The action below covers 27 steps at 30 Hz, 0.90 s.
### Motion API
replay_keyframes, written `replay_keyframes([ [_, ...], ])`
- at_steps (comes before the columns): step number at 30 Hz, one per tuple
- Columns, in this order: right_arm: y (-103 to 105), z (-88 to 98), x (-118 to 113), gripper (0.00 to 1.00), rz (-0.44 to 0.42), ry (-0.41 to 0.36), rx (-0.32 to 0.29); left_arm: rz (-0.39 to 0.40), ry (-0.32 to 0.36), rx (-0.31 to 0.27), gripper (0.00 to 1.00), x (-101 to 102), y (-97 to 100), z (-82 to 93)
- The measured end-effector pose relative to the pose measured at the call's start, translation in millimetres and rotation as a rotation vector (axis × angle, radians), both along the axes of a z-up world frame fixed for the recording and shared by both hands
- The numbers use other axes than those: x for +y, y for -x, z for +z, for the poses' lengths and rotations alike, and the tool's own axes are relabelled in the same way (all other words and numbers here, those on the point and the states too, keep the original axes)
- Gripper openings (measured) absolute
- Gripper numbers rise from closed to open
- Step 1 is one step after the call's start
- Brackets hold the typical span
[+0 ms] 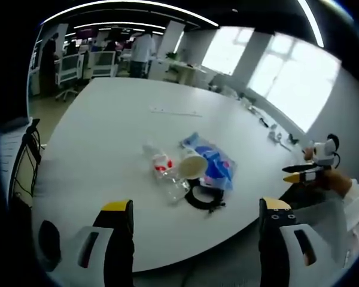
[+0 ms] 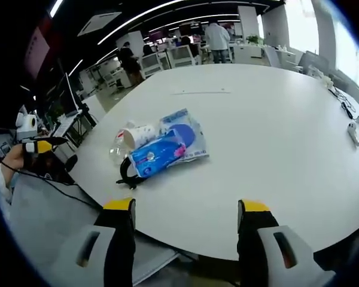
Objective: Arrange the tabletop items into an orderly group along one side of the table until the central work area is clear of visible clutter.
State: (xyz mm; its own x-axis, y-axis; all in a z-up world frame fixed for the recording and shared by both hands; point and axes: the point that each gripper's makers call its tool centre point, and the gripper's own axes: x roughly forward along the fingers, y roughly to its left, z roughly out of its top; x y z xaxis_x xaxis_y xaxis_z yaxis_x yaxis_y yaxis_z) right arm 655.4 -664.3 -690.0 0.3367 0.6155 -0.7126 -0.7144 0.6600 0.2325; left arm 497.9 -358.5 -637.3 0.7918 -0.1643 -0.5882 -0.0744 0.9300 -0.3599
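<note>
A small cluster lies near one edge of the big white table (image 1: pixel 107 131) (image 2: pixel 275 149). It holds a clear plastic bottle (image 1: pixel 163 170) (image 2: pixel 118 145) with a red label, a paper cup (image 1: pixel 192 164) (image 2: pixel 137 135) on its side, a blue packet (image 1: pixel 214 160) (image 2: pixel 167 146) and a black strap ring (image 1: pixel 203 198) (image 2: pixel 127 172). My left gripper (image 1: pixel 196 205) (image 2: pixel 40 146) hovers off the table edge, open and empty, short of the cluster. My right gripper (image 2: pixel 186 205) (image 1: pixel 299 173) is also open and empty, off the edge on the cluster's other side.
A thin white strip (image 1: pixel 175 112) (image 2: pixel 201 91) lies toward the table's middle. Small white and dark items (image 1: pixel 275 131) (image 2: pixel 356 128) sit along the window-side edge. A black chair (image 1: pixel 24 161) stands by the table. People and office chairs are in the background.
</note>
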Motion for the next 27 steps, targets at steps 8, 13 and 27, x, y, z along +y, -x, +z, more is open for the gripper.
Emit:
replay_keyframes([
  [8, 2.3, -7.8, 1.5, 0.67, 0.003, 0.01, 0.011, -0.026, -0.009, 0.019, 0.83, -0.1, -4.8, -6.7],
  [13, 3.6, -10.4, 5.0, 0.67, 0.011, 0.014, 0.015, -0.029, -0.008, 0.035, 0.83, 1.7, -7.5, -12.5],
  [27, 3.8, -23.0, 9.3, 0.66, 0.013, 0.02, 0.039, -0.048, -0.002, 0.065, 0.81, 1.0, -14.8, -23.6],
])
